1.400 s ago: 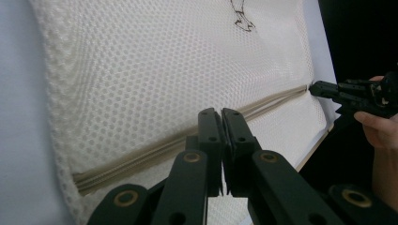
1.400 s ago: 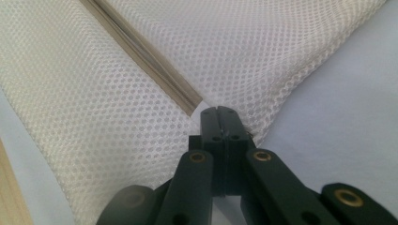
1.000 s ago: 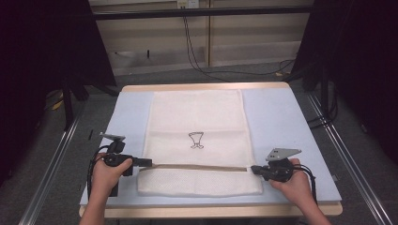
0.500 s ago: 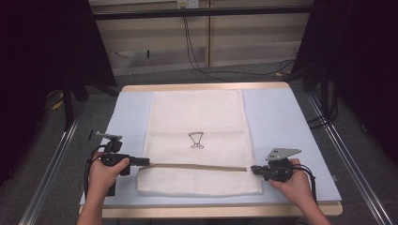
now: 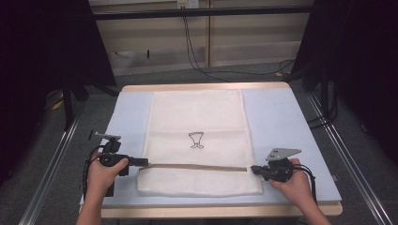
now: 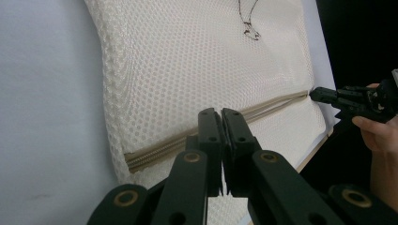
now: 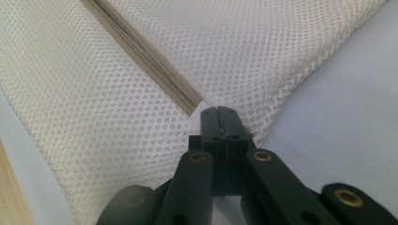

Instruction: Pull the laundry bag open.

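A white mesh bag [image 5: 195,117] with a small black drawing [image 5: 196,139] lies flat on the pale blue table top [image 5: 277,122]. A beige zipper [image 5: 197,166] runs straight across the bag near its front edge. My left gripper [image 5: 144,162] is at the zipper's left end. In the left gripper view its jaws [image 6: 220,112] are pressed together over the zipper [image 6: 272,104], and what lies under the tips is hidden. My right gripper [image 5: 253,168] is at the zipper's right end. There its shut jaws [image 7: 219,110] pinch the bag's edge [image 7: 263,117], which is drawn to a point.
The table's wooden rim [image 5: 202,86] borders the blue top at the back. Bare blue surface lies on both sides of the bag. Metal rails [image 5: 47,183] run along the floor beside the table, and cables [image 5: 206,70] trail behind it.
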Available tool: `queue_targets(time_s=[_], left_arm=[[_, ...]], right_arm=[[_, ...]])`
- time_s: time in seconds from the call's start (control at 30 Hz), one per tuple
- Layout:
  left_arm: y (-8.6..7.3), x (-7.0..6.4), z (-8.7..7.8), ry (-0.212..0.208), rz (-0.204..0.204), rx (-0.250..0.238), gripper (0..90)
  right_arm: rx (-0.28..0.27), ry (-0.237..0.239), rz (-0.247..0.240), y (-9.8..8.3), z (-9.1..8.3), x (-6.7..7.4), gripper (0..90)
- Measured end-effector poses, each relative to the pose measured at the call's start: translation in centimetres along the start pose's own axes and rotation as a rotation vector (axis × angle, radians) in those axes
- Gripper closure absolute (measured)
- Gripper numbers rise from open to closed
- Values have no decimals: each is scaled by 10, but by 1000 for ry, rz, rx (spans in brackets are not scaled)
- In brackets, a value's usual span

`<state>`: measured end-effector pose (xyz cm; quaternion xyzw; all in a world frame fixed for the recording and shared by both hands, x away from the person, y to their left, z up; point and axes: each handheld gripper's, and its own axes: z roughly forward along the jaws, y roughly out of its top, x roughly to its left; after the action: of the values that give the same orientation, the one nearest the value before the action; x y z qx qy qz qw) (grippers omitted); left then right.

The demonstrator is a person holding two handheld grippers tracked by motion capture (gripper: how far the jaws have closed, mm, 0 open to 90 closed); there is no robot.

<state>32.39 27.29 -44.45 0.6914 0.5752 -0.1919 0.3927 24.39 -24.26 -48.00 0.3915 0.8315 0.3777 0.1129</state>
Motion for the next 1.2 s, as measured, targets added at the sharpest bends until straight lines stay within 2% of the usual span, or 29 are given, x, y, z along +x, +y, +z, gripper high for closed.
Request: queue_targets(time_s=[0.1,0.17,0.33,0.43,0.53,0.6,0.63,0.7,0.73,0.77,0.8,0.9,1.2], left_arm=[[0,0,-1,-2,0,3,875],[0,1,-2,11,1,2,875],[0,4,-5,-17,-16,-3,875],[0,6,-8,-1,-12,-4,875],[-1,10,-12,-4,-35,-23,875],[-1,13,-17,-6,-26,-22,875],[-1,14,-17,-5,-38,-38,875],[-1,15,-19,-9,-39,-32,875],[-1,15,-19,-8,-56,-41,875],[-1,17,-20,-2,-41,-32,875],[-1,18,-20,-9,-53,-37,875],[-1,19,-21,-11,-50,-30,875],[-2,27,-28,4,-64,-29,875]], right_arm=[[0,1,0,0,0,0,900],[1,0,1,0,0,0,900],[0,-1,1,0,0,0,900],[0,-2,0,0,0,0,900],[1,-2,1,0,0,0,900],[1,3,0,0,0,0,900],[1,3,0,0,0,0,900],[3,2,3,0,0,0,900],[2,2,4,0,0,0,900],[2,2,4,0,0,0,900],[2,3,4,0,0,0,900],[3,3,3,0,0,0,900],[2,2,4,0,0,0,900]])
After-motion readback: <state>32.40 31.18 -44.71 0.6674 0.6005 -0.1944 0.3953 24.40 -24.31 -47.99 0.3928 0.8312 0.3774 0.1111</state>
